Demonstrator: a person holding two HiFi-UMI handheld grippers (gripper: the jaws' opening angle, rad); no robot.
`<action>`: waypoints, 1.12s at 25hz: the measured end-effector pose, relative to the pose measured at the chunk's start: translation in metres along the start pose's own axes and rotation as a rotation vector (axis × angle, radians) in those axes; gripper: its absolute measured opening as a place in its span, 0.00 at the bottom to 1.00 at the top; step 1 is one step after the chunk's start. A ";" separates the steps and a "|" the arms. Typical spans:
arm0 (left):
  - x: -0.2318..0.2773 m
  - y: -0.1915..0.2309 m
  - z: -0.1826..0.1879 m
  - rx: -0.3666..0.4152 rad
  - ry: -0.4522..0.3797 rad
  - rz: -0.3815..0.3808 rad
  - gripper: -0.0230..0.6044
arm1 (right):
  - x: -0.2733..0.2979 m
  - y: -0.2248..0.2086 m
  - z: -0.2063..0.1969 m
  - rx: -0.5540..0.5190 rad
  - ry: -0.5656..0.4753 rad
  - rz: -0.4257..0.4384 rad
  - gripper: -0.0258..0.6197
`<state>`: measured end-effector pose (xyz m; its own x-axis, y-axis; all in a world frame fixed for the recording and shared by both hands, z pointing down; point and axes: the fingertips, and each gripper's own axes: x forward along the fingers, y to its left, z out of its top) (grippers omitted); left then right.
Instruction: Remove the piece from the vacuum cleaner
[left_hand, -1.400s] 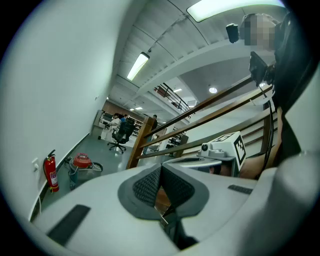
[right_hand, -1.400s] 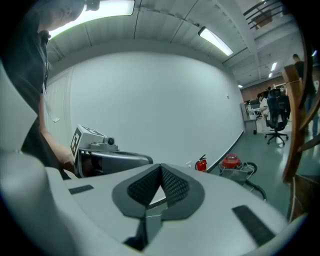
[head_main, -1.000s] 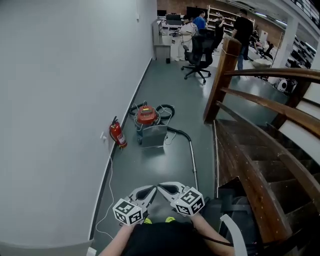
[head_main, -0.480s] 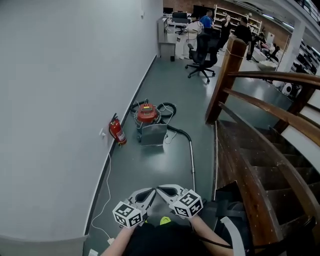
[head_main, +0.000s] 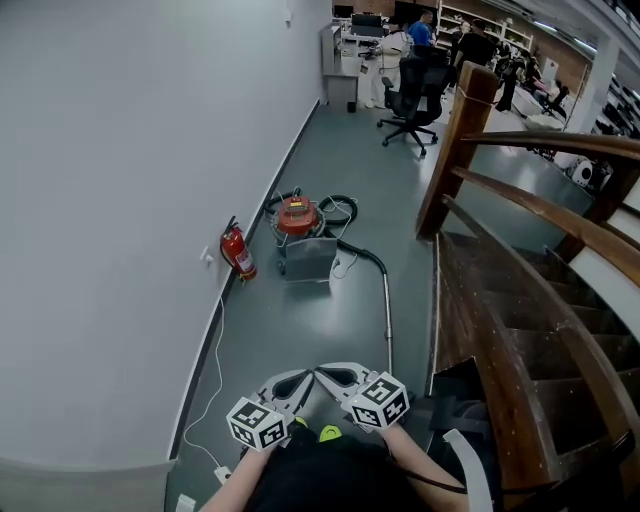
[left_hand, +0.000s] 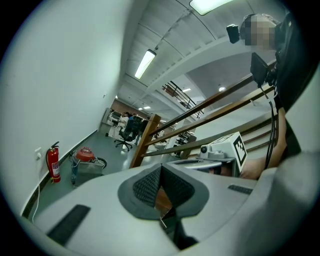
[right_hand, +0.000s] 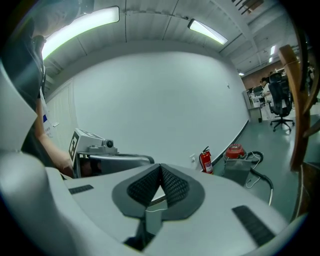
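Recently changed: very little. Across the last second the vacuum cleaner (head_main: 298, 216) has shifted slightly up the head view, while both tools stayed low, close to the person's body.
Left gripper (head_main: 300, 381): jaws fully together, nothing between the pads.
Right gripper (head_main: 328, 375): jaws likewise closed and empty, its tip just beside the left one.
Task object: red-topped vacuum cleaner with a grey canister, standing on the floor (head_main: 300, 330) well ahead and well apart from both tools. Its black hose (head_main: 362, 258) runs to a metal wand (head_main: 388, 320) lying toward the person.
Meaning for task: judged as approach only; no piece touched or detached. Which piece is meant cannot be told from here.
Surface: dark grey smooth floor, with a white cable (head_main: 215, 372) along the skirting.
Room: plain white wall (head_main: 130, 200) to the left with a fire extinguisher (head_main: 238, 252) at its foot; wooden staircase (head_main: 520, 330) to the right; office chair (head_main: 418, 85) and people in the far background.
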<state>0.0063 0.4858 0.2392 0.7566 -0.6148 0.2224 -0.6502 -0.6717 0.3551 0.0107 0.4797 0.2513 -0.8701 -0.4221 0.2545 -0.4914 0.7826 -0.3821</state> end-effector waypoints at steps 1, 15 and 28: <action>0.001 0.001 0.001 0.002 0.000 0.001 0.05 | 0.000 -0.001 0.001 0.002 -0.003 0.004 0.06; 0.020 0.025 0.002 -0.019 0.018 -0.005 0.05 | 0.017 -0.027 0.004 -0.007 0.039 0.003 0.06; 0.064 0.088 0.031 0.076 0.093 -0.070 0.05 | 0.061 -0.087 0.036 -0.003 0.037 -0.098 0.06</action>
<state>-0.0044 0.3745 0.2562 0.8013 -0.5268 0.2836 -0.5962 -0.7431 0.3040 -0.0009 0.3692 0.2681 -0.8156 -0.4799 0.3233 -0.5743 0.7394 -0.3513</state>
